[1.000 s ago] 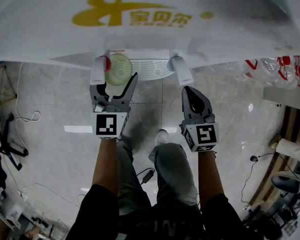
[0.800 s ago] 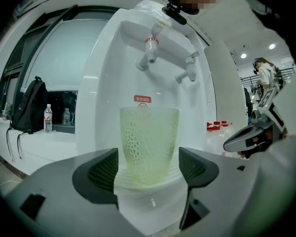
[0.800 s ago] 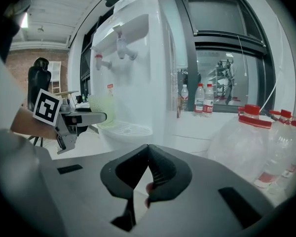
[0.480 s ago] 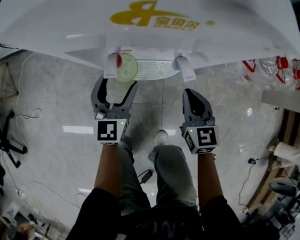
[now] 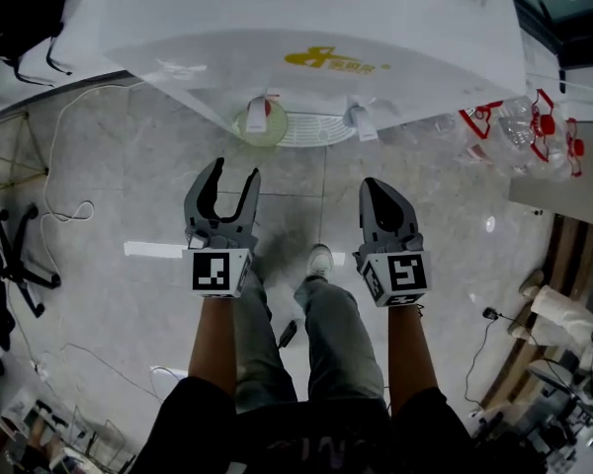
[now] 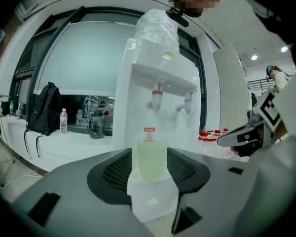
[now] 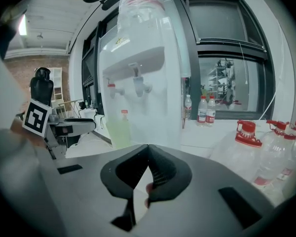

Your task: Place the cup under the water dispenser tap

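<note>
The pale green translucent cup (image 5: 260,126) stands on the drip tray (image 5: 314,132) of the white water dispenser (image 5: 316,38), right under the red tap (image 5: 269,107). My left gripper (image 5: 234,173) hangs back from it over the floor, open. Its jaws have just been closing with nothing between them. In the left gripper view the cup (image 6: 151,158) shows ahead, beyond the left gripper (image 6: 150,154). My right gripper (image 5: 376,188) is shut and empty, in line with the second tap (image 5: 361,118). The right gripper view shows the cup (image 7: 119,132) at left, past the right gripper (image 7: 148,149).
Large red-capped water bottles (image 5: 534,126) lie right of the dispenser. An office chair (image 5: 20,255) and loose cables are on the floor at left. The person's legs and a shoe (image 5: 319,261) are below the grippers. A backpack (image 6: 47,112) sits on a counter.
My left gripper has let go of the cup and drawn back from it, and its jaws now stand narrower. The right gripper has also pulled back. The cup stays under the red tap.
</note>
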